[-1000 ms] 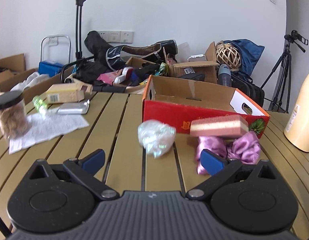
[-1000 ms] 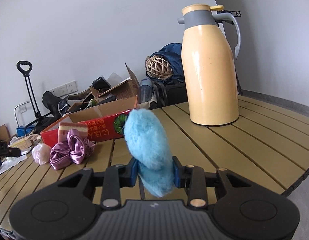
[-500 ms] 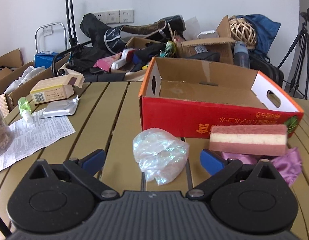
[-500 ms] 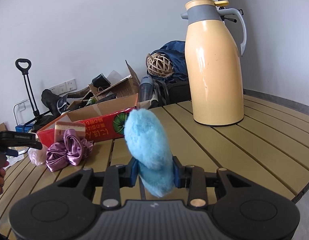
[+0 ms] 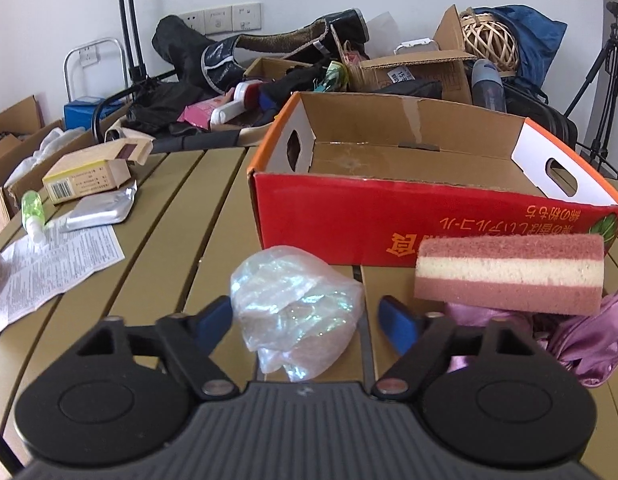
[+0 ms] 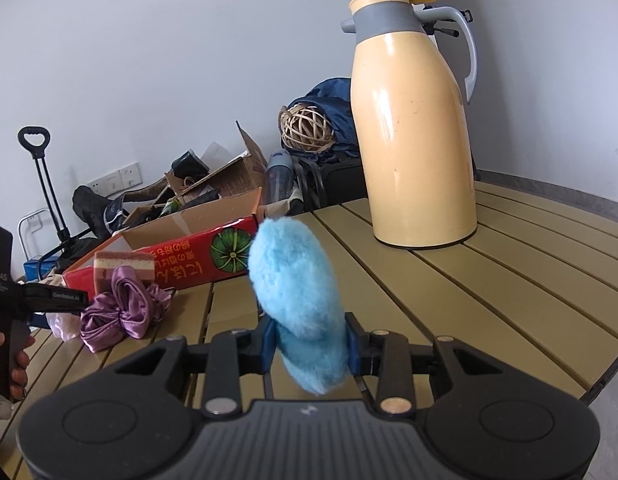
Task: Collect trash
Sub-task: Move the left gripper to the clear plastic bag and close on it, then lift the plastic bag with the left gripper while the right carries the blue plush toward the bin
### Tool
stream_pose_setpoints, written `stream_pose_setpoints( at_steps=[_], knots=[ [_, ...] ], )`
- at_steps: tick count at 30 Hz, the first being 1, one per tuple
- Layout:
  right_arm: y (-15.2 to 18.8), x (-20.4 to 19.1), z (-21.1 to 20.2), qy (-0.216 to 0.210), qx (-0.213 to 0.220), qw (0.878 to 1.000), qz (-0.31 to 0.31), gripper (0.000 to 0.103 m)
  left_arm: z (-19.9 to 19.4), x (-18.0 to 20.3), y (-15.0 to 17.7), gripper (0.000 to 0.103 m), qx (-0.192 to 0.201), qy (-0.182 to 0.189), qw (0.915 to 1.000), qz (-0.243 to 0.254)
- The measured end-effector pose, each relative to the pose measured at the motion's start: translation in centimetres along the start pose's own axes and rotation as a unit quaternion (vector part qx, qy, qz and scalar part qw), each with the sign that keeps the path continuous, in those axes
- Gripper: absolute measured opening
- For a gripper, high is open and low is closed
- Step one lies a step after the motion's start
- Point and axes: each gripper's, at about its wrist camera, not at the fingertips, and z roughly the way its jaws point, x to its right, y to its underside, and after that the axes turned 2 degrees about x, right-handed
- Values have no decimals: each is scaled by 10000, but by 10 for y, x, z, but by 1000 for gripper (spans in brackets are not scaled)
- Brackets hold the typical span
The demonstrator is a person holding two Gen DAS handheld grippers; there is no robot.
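Observation:
A crumpled clear plastic bag [image 5: 297, 308] lies on the slatted table in front of the red cardboard box [image 5: 389, 216]. My left gripper [image 5: 305, 320] straddles the bag and its jaws are closing. The left pad touches the bag's edge; a small gap shows at the right pad. A pink and cream sponge [image 5: 509, 276] rests on a purple satin cloth [image 5: 581, 340] to the right. My right gripper [image 6: 309, 344] is shut on a blue fluffy pad [image 6: 297, 300], held upright above the table. The right wrist view shows the box [image 6: 189, 260] and a hand [image 6: 17, 360] holding the left gripper.
A tall yellow thermos [image 6: 417, 140] stands at the table's right side. On the left lie a printed leaflet [image 5: 49, 272], a foil pouch [image 5: 101, 212], a small yellow carton [image 5: 85, 176] and a green bottle [image 5: 31, 208]. Bags, boxes and a tripod [image 5: 601, 80] crowd the floor behind.
My left gripper has moved forward and down to the plastic bag, and its jaws have narrowed around it. The right gripper and the blue pad have stayed put.

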Motion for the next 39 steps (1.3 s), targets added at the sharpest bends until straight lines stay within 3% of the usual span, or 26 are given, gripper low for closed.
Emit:
stream_pose_setpoints(
  at_steps=[3, 7, 21, 39],
  knots=[
    [0, -1, -1, -33, 10, 10000, 2, 33, 0, 0, -1, 54, -21, -42, 10000, 29],
    [0, -1, -4, -64, 32, 10000, -10, 33, -5, 0, -2, 47, 38, -115, 9999, 59],
    [-2, 0, -14, -253, 103, 9996, 59, 33, -51, 5, -5, 46, 254, -61, 9993, 281],
    [2, -1, -49, -724, 223, 9971, 92, 33, -160, 6, 19, 47, 640, 119, 9976, 220]
  ],
)
